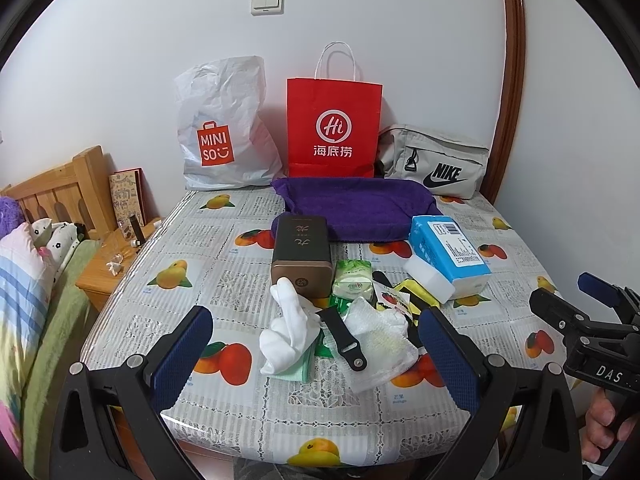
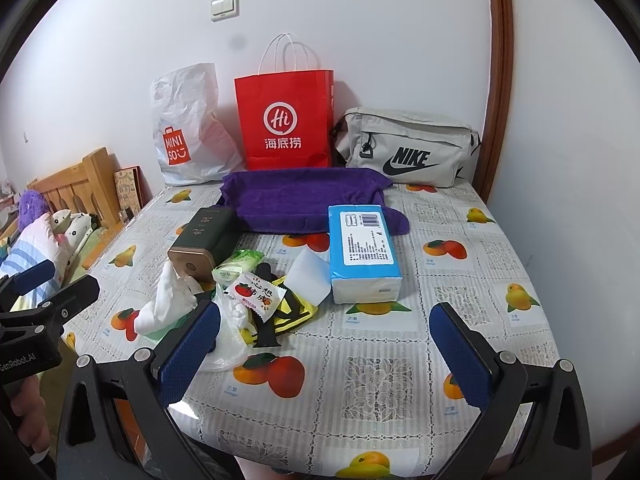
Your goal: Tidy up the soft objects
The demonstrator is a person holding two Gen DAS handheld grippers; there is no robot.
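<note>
A pile of small items lies mid-table: a white sock (image 1: 286,330) (image 2: 166,300), a white bubble-wrap pouch (image 1: 380,344) (image 2: 226,338), a black watch strap (image 1: 346,338), a green wipes pack (image 1: 354,278) (image 2: 236,266) and a snack packet (image 2: 260,296). A purple towel (image 1: 356,210) (image 2: 304,200) lies behind, a blue tissue pack (image 1: 448,254) (image 2: 362,252) to the right. My left gripper (image 1: 316,360) is open, held above the table just in front of the pile. My right gripper (image 2: 326,354) is open over bare tablecloth right of the pile; it also shows in the left wrist view (image 1: 576,304).
A brown tin box (image 1: 302,250) (image 2: 202,242) lies behind the sock. A white Miniso bag (image 1: 224,128), a red paper bag (image 1: 334,124) and a grey Nike bag (image 1: 436,162) stand against the wall. A bed (image 1: 36,280) and nightstand (image 1: 116,256) are at left.
</note>
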